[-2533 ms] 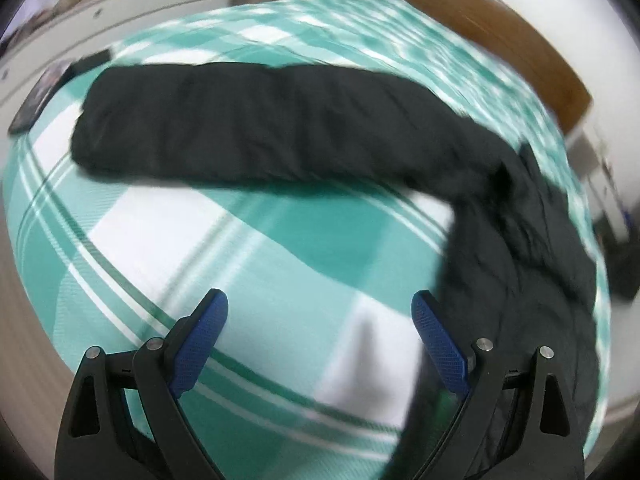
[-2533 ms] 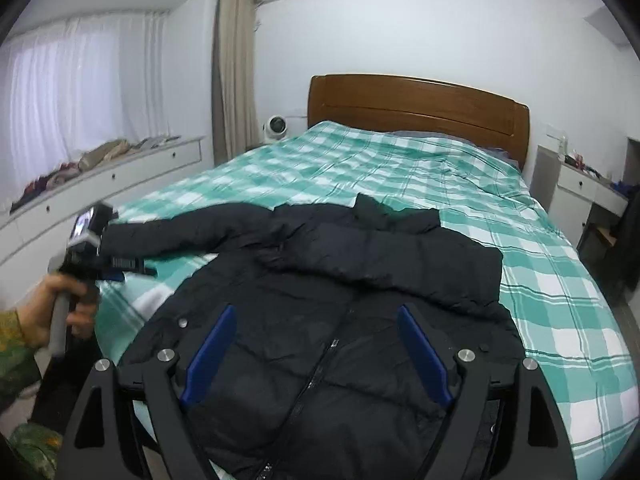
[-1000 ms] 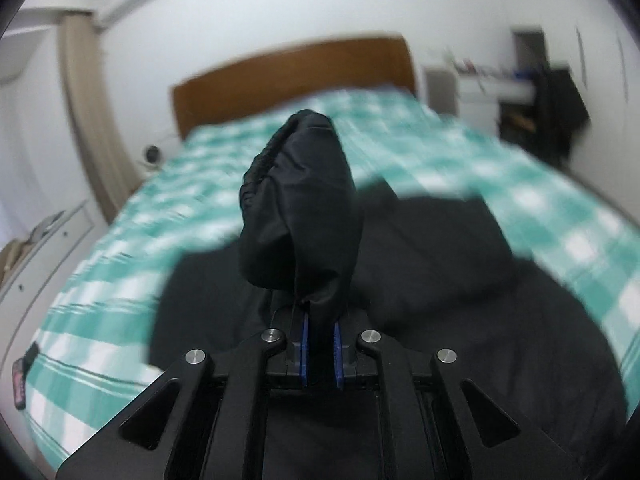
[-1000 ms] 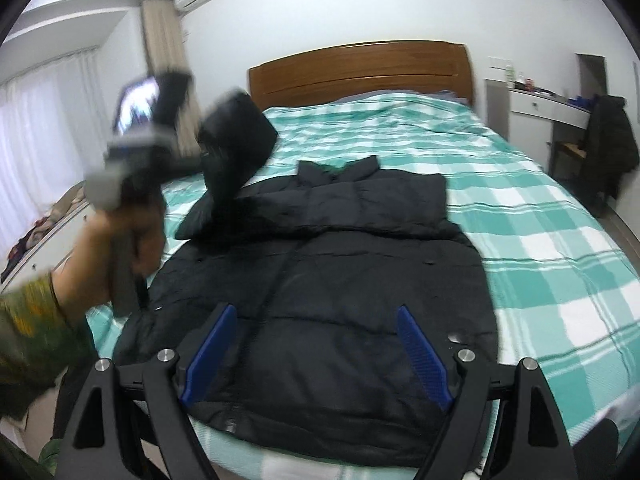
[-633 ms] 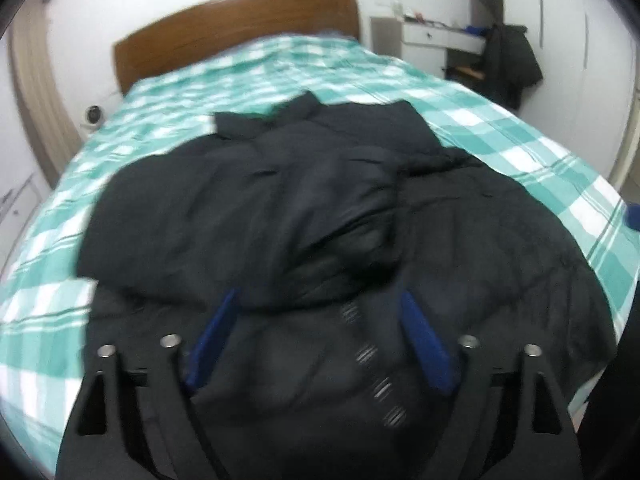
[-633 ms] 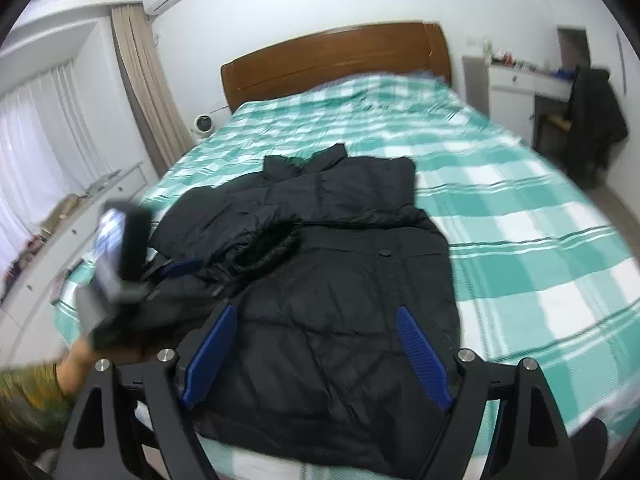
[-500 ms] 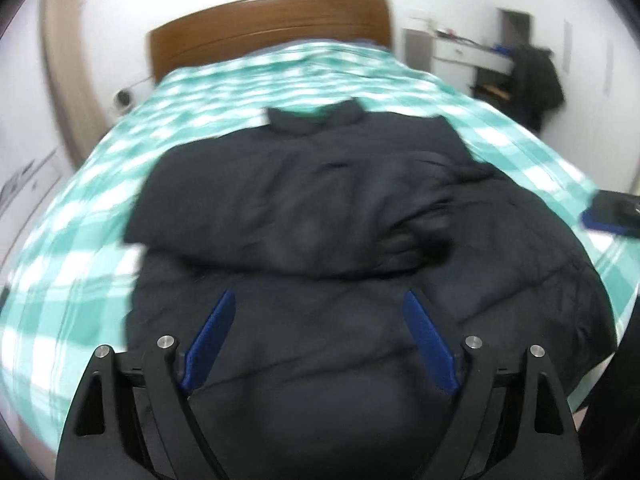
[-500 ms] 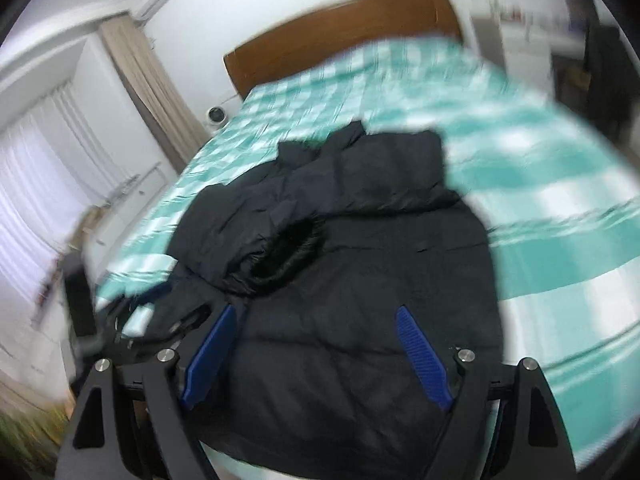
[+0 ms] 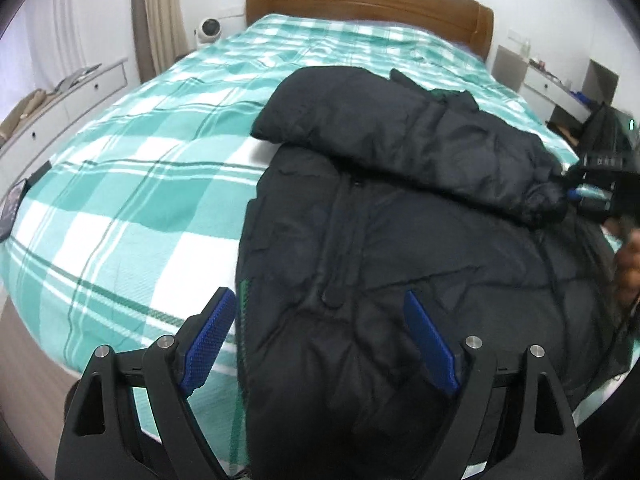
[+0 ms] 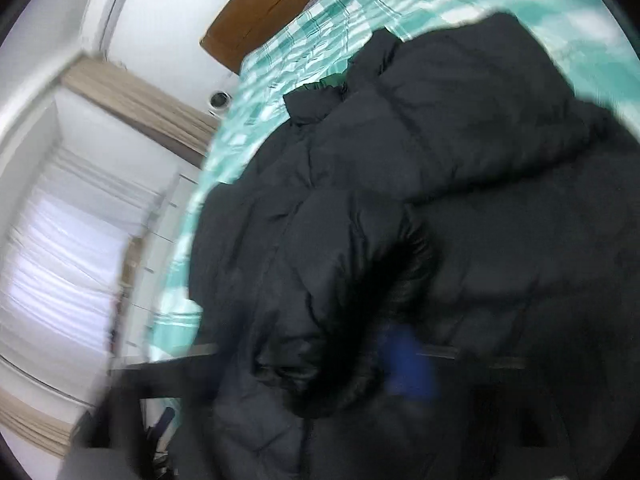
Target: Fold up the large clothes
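A black puffer jacket (image 9: 400,248) lies front-up on the green checked bed (image 9: 132,184). One sleeve (image 9: 400,140) is folded across its chest. My left gripper (image 9: 316,344) is open and empty above the jacket's lower left part. My right gripper (image 9: 576,194) shows at the right edge of the left wrist view, at the sleeve's cuff (image 9: 548,200). The right wrist view is blurred: the cuff (image 10: 348,344) lies against a blue pad (image 10: 404,364). I cannot tell whether the jaws are shut on it.
A wooden headboard (image 9: 368,4) stands at the far end. White drawers (image 9: 60,100) run along the left wall. A desk and dark chair (image 9: 600,108) stand at the right. A phone-like device (image 9: 10,208) lies at the bed's left edge.
My left gripper let go of the sleeve it had carried across the jacket and drew back, open. My right gripper swung in to the sleeve's cuff, its view now tilted and blurred.
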`<control>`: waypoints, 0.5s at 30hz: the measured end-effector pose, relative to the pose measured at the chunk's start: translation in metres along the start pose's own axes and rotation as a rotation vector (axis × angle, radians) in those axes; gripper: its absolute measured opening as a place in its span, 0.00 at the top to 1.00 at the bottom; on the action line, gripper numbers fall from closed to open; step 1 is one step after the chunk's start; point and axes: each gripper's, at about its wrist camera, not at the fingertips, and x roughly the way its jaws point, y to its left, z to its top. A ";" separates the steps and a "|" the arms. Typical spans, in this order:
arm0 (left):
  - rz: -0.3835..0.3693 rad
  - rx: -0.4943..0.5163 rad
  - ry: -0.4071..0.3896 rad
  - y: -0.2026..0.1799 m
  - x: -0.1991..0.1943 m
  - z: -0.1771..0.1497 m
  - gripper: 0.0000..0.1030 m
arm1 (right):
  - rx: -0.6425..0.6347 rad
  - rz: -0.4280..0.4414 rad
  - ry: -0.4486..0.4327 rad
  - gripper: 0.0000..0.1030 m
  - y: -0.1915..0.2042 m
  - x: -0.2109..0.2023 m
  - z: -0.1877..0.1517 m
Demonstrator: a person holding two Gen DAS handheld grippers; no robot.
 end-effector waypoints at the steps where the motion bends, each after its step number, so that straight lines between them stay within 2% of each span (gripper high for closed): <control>1: 0.001 0.000 -0.002 0.001 0.001 0.000 0.16 | -0.030 0.006 -0.037 0.88 0.007 -0.012 0.011; 4: 0.002 0.001 -0.016 0.006 -0.004 -0.002 0.16 | -0.114 -0.030 -0.158 0.88 0.016 -0.050 0.052; 8: 0.003 -0.007 -0.009 0.008 -0.001 0.000 0.16 | -0.095 -0.103 -0.298 0.88 -0.009 -0.096 0.110; 12: -0.004 -0.005 0.011 0.006 0.006 -0.001 0.16 | -0.082 -0.205 -0.277 0.88 -0.050 -0.085 0.134; 15: 0.007 0.022 0.037 0.000 0.013 0.000 0.16 | -0.079 -0.288 -0.174 0.86 -0.081 -0.038 0.133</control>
